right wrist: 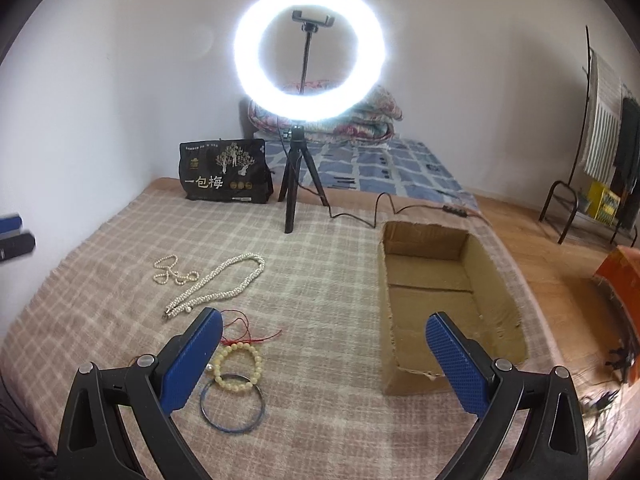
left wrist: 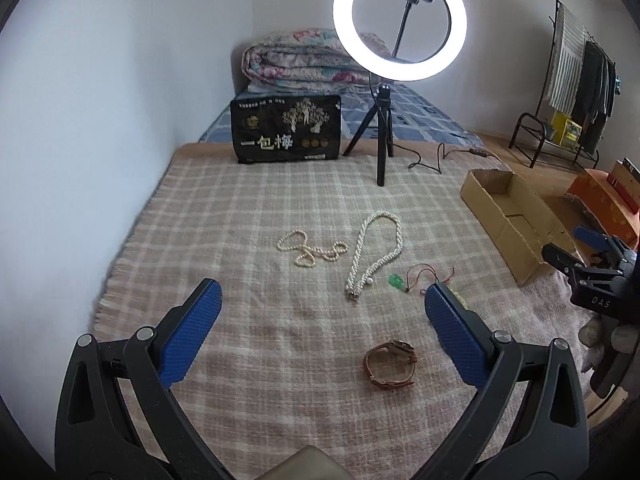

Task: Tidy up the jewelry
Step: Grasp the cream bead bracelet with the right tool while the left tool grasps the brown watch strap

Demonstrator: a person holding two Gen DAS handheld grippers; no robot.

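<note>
Fingers: I hold the left gripper [left wrist: 322,314] and the right gripper [right wrist: 324,350] wide apart, both empty, above the checked beige blanket [right wrist: 320,280].
Jewelry: thick twisted white pearl necklace [left wrist: 374,252], brown leather wristwatch [left wrist: 392,362], yellow bead bracelet [right wrist: 238,366] and thin blue bangle [right wrist: 233,404] lie spread out, I think ready for picking.
Box: the open brown cardboard box [right wrist: 496,280] is empty, probably their destination.
Writing: black snack bag [left wrist: 286,128] reads "一包梅"; the right gripper shows "DAS".

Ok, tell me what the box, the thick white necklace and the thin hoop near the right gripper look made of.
Box: corrugated cardboard, matte brown, with torn ragged edges. Thick white necklace: twisted strands of small pearl-like beads with a soft sheen; real or imitation cannot be told. Thin hoop: seemingly a rigid bangle, dark bluish and slightly glossy, maybe metal or glass.
</note>
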